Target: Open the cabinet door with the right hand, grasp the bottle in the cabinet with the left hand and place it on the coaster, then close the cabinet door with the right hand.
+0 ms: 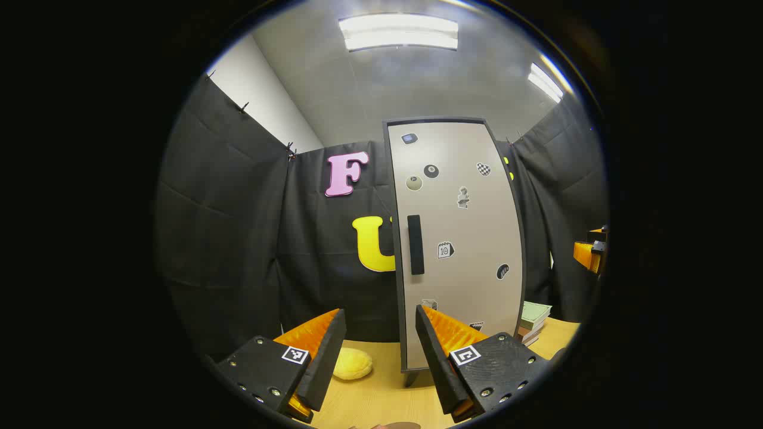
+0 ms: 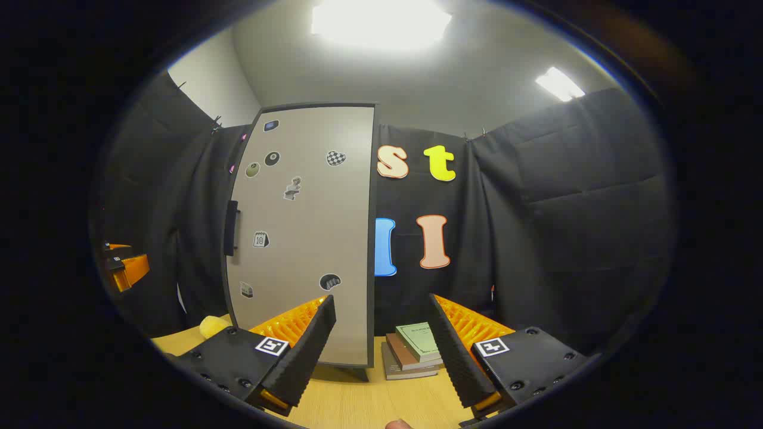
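Here the cabinet (image 1: 459, 238) stands upright at the far side of the desk (image 1: 381, 393), with its pale door (image 2: 304, 238) closed flat against the dark frame. A dark vertical handle (image 1: 415, 244) sits near the door's left edge at mid height, and small stickers dot the rest of the panel. The bottle is behind the closed door and cannot be seen.

In the left gripper view, the left gripper (image 1: 378, 348) hangs low over the near desk with its jaws apart and nothing between them. The cabinet's lower left corner and one short foot fall just beyond the right finger, while a soft yellow object (image 1: 351, 363) lies on the desk to the left of the cabinet, seen in the gap between the fingers. Bare wood runs from the jaws up to the cabinet base. At the far right edge of this view the other gripper shows, well apart from the door.

In the right gripper view, the right gripper (image 2: 381, 342) also has its jaws apart and empty. The door's right edge rises just above the gap between the fingers, and the handle lies up and to the left of the jaws, clear of them. A small stack of books (image 2: 414, 351) rests on the desk to the right of the cabinet, close to its base, seen between the fingers. Open desk lies in front of the books. Black cloth closes the booth behind and on both sides.
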{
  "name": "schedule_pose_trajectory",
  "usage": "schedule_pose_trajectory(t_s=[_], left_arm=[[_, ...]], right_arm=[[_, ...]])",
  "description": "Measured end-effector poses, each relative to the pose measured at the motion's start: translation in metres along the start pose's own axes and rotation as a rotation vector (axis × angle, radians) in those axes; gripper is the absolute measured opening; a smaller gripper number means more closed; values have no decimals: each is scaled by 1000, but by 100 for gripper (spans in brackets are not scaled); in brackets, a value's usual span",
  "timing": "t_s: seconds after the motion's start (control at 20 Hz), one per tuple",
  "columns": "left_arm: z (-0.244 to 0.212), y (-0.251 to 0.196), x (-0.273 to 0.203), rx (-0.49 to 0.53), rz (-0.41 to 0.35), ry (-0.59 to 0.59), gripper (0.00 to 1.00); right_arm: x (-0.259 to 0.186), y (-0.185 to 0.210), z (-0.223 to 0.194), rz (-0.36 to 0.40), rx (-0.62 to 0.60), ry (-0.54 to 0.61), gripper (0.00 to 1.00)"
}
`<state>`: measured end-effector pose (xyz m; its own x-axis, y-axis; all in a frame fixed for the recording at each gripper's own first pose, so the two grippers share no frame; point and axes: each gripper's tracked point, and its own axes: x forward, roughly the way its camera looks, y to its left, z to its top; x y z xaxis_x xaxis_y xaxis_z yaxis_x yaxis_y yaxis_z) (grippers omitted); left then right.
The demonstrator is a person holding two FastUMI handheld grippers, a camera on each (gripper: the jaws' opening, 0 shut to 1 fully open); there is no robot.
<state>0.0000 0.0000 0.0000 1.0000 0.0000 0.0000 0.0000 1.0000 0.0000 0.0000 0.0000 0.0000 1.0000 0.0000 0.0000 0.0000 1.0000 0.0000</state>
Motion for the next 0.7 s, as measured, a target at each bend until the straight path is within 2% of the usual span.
schedule_pose_trajectory(t_s=[0.7], left_arm=[[-3,5,-1,7,3,-3,68]], right_arm=[[-1,5,-3,7,4,11,98]])
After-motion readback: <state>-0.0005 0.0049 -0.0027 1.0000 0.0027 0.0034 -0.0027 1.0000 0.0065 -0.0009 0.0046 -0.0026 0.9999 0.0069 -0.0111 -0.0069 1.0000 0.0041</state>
